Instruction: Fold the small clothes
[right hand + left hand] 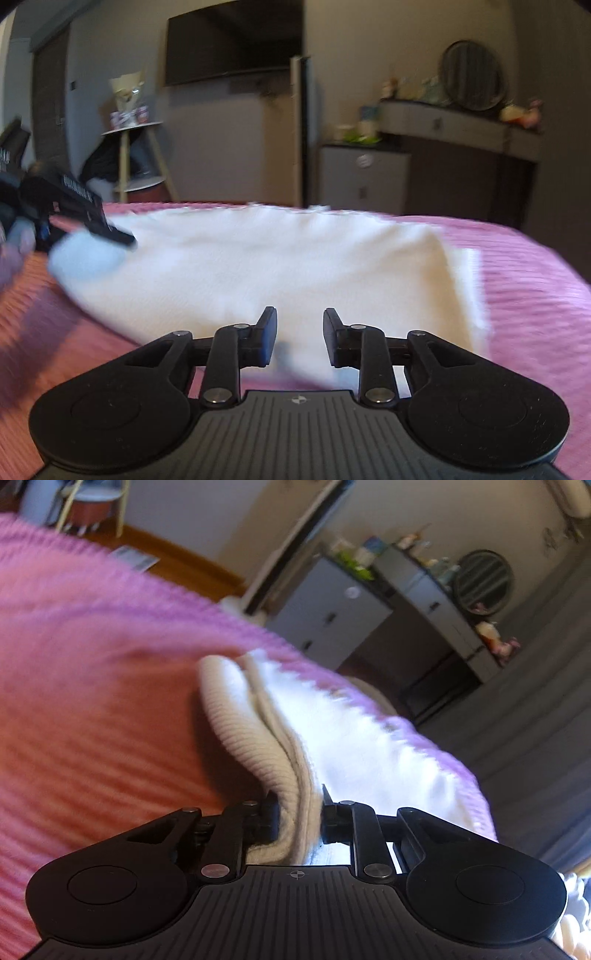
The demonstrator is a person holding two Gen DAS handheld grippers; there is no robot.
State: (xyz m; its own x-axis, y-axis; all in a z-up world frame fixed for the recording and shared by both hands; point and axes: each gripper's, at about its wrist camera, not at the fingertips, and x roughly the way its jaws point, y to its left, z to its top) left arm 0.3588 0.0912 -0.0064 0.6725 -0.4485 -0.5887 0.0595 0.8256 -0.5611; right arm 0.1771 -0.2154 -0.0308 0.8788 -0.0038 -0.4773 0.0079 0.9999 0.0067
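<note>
A white garment [280,266] lies spread on the pink bedspread [535,280]. In the left wrist view my left gripper [299,812] is shut on the garment's cream ribbed hem [243,731], with folded cloth bunched between the fingers. In the right wrist view the left gripper [110,229] shows at the garment's left corner. My right gripper [300,332] is open and empty, low over the garment's near edge.
The pink bedspread [92,701] covers the bed. Beyond it stand a grey cabinet [364,177], a dresser with a round mirror [471,75], a wall television [232,40] and a small wooden side table [133,155].
</note>
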